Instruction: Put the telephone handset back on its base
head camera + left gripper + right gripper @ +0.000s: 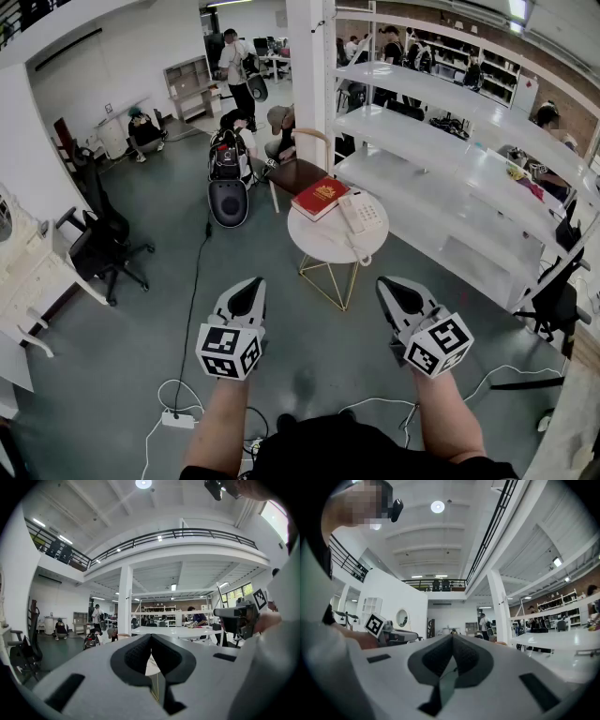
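Ahead, a round white table point(319, 251) on gold wire legs point(328, 281) carries the white telephone point(355, 210) just beside a red book point(320, 198). A wooden chair point(298, 173) stands behind the table. The left claw point(249, 284) and right claw point(394, 286) are closed and empty, on the table's near side.

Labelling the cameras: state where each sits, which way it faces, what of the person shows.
Head view: on the head, steeply down at the telephone on its table; forearms, left gripper, right gripper show.
Left gripper view: on that gripper, level past shut jaws toward shelves; right gripper at right.
Right gripper view: likewise level, jaws shut; left gripper at left.
Both share the white column.
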Available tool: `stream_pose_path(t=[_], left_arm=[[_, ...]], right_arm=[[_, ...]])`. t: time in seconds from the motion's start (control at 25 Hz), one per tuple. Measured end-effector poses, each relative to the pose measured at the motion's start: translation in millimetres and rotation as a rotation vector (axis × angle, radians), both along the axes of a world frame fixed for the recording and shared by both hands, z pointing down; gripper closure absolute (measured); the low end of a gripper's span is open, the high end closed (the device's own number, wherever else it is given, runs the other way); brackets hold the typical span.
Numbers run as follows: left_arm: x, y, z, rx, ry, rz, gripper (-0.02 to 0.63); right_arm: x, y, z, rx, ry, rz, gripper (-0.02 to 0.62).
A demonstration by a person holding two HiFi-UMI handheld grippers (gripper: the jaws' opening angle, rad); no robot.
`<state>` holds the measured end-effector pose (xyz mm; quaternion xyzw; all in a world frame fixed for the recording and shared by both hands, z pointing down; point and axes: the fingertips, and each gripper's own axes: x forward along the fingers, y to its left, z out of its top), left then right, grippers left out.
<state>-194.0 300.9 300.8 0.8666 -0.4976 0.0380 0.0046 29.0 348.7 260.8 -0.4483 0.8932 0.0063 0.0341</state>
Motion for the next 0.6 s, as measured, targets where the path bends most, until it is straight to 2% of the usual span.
stream_pose_path(t=[0.32, 0.6], left_arm=[[21.4, 3.2, 5.2, -0.007, -0.006, 0.011, 0.597], [54.8, 7.4, 16.0, -0.021, -0.015, 0.024, 0.597]], right_arm=[[16.5, 5.7, 6.7, -0.01, -0.007, -0.004, 0.592], [46.3, 8.4, 17.4, -0.033, -0.028, -0.004, 0.592]])
